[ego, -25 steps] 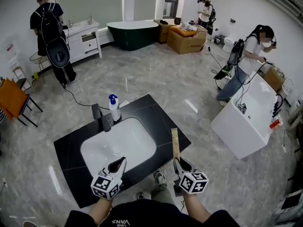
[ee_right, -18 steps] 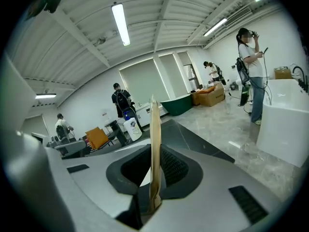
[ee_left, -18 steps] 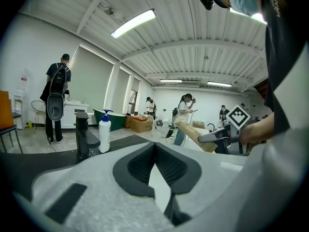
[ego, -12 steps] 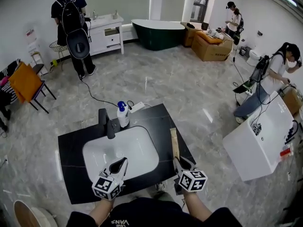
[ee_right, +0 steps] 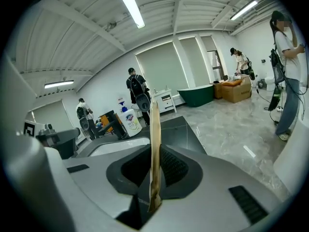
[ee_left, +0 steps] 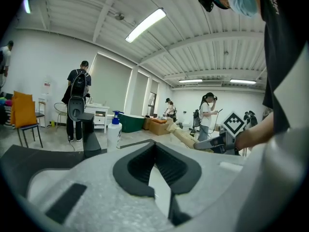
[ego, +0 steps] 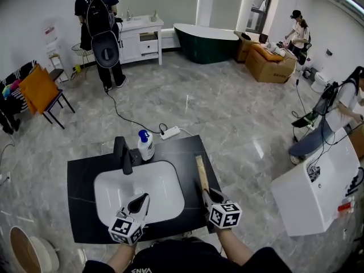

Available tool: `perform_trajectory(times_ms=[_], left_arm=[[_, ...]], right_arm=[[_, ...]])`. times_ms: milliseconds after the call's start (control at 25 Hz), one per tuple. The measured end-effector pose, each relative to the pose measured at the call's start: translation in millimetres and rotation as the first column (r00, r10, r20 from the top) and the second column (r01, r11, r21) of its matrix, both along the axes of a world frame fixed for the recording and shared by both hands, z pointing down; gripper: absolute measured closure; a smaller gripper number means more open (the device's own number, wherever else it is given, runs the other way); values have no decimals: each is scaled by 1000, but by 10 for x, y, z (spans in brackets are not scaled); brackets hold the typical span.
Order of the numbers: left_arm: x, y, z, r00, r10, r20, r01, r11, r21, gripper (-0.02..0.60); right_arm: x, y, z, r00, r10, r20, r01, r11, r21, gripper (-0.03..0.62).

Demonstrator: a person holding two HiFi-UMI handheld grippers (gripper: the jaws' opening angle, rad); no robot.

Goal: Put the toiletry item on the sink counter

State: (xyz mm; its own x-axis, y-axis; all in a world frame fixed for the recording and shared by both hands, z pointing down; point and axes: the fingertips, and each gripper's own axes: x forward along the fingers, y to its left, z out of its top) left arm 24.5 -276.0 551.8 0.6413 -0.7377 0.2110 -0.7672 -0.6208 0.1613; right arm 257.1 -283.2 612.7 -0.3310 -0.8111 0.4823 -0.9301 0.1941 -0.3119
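A black sink counter with a white basin lies below me in the head view. A black faucet and a blue-capped soap bottle stand at its far edge. My right gripper is shut on a flat tan toiletry item, which sticks out over the counter's right side. In the right gripper view the item stands edge-on between the pads, with the bottle beyond it. My left gripper hovers over the basin's near edge, shut and holding nothing.
A white power strip and its cable lie on the floor behind the counter. A white tub stands to the right. A person with a backpack stands at a white vanity. An orange chair is at the left.
The head view has swung left, so the counter sits more squarely in front. Both grippers keep their places over the near edge. The right one still holds the tan item.
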Motion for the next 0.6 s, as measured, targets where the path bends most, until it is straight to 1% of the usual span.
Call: perform_trajectory(times_ms=[280, 600], left_arm=[[67, -51, 117, 997, -74, 10, 75, 997, -18, 574], [119, -80, 183, 992, -124, 16, 125, 992, -29, 574]], right_arm=[[54, -295, 308, 997, -71, -15, 70, 996, -61, 537], [-18, -542, 617, 992, -127, 19, 128, 981, -145, 537]])
